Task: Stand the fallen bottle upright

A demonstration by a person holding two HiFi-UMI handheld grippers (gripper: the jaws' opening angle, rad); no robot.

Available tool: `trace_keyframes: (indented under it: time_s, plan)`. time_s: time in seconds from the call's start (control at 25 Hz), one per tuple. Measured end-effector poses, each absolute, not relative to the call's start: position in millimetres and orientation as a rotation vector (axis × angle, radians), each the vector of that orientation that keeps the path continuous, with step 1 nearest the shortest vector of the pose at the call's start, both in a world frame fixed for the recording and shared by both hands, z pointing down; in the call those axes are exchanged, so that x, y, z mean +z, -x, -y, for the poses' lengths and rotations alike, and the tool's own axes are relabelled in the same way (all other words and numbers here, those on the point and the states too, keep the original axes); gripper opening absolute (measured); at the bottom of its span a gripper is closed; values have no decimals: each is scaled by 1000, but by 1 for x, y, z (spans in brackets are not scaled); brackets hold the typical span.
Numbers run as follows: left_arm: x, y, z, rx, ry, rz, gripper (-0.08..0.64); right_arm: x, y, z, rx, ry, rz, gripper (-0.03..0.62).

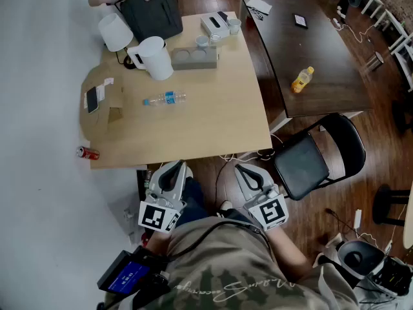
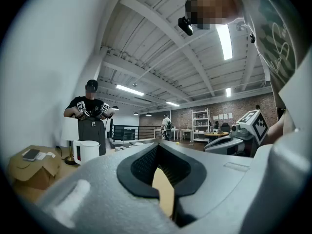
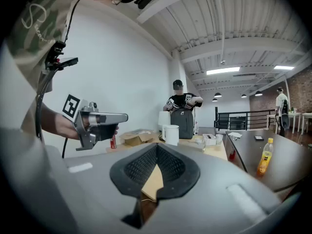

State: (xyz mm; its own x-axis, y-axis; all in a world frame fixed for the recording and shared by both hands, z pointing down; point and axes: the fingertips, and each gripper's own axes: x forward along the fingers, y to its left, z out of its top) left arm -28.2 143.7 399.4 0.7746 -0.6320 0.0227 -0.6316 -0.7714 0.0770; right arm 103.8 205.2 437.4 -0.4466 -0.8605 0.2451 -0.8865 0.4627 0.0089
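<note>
In the head view, a clear water bottle (image 1: 164, 99) with a blue label lies on its side near the middle of the light wooden table (image 1: 219, 118). Both grippers are held close to the person's body, below the table's near edge and well short of the bottle. My left gripper (image 1: 170, 167) is shut with nothing in it; its jaws meet at the tip in the left gripper view (image 2: 157, 147). The right gripper (image 1: 248, 170) is shut and empty too (image 3: 157, 147). Neither gripper view shows the fallen water bottle.
A white kettle (image 1: 153, 57), lamp (image 1: 115, 31), grey tray (image 1: 193, 57), cardboard box (image 1: 103, 99) and black backpack (image 1: 152, 10) share the table. A red can (image 1: 88, 152) lies at its left corner. A yellow bottle (image 1: 301, 79) lies on the dark table (image 1: 322, 50). A black chair (image 1: 310, 160) stands right. Another person (image 2: 90, 112) stands behind.
</note>
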Motion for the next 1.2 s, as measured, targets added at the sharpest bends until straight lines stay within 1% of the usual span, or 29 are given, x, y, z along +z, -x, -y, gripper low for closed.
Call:
trace_keyframes:
  time_s: [0.28,0.44,0.72,0.92,1.08,1.2]
  plan:
    - [403,70,-44,39,-2917,981,0,452,-50,-107,236,-1520,2497,3]
    - [402,101,7,39,-2888,993,1,446,-18,-42,228,-1486,2495,3]
    - [410,146,88,39,-2861,1014,2,447,15,54,219,-1509,2432,3]
    - [423,135,119,40,-2857,968,1,437,14,94,116,-1583,2435,3]
    - [428,117,136,87,-2871,993,0,450,13,120,147,-1473,2461,3]
    - [427,108,145,94,-2875,1041,2,453,13,144,93,-1352,2489,3]
